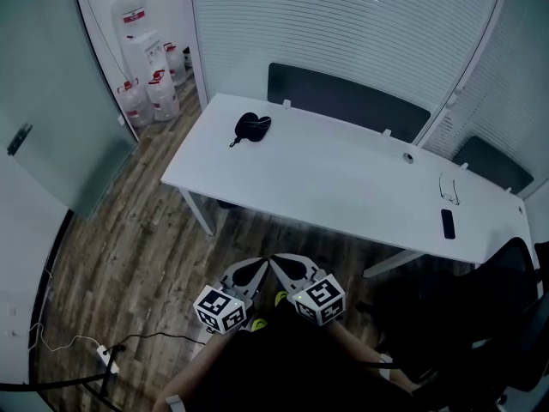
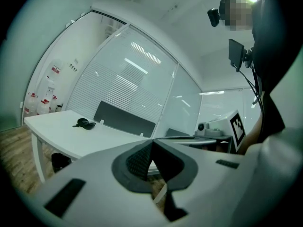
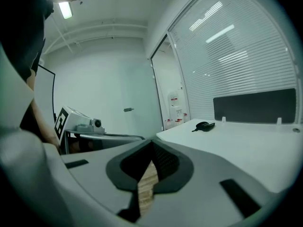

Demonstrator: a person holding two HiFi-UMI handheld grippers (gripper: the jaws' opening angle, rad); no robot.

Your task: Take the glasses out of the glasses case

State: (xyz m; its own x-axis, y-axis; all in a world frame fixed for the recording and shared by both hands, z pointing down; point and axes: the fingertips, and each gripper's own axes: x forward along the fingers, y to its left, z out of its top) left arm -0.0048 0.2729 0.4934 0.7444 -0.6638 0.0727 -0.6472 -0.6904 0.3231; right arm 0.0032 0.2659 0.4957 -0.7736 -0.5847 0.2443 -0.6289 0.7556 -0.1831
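A person stands back from a long white counter (image 1: 343, 178), holding two grippers low and close to the body over the wooden floor (image 1: 137, 264). The left gripper (image 1: 249, 273) and right gripper (image 1: 290, 269) lean towards each other, tips nearly touching. Each has its jaws pressed together with nothing between them. This looks like a resting stance before work starts, since neither gripper is near the counter.

One black glasses case (image 1: 252, 126) lies alone near the counter's far left corner, a short strap trailing from it. It is too small to tell whether it is open. It sits well apart from both grippers, so the task looks not yet begun.

At the counter's right end lie what seems to be one thin-framed pair of glasses (image 1: 449, 189) and, just beside it, one dark phone (image 1: 448, 223). One black office chair (image 1: 463, 316) stands on the person's right. Several water jugs (image 1: 150, 75) are stored in the far left corner.
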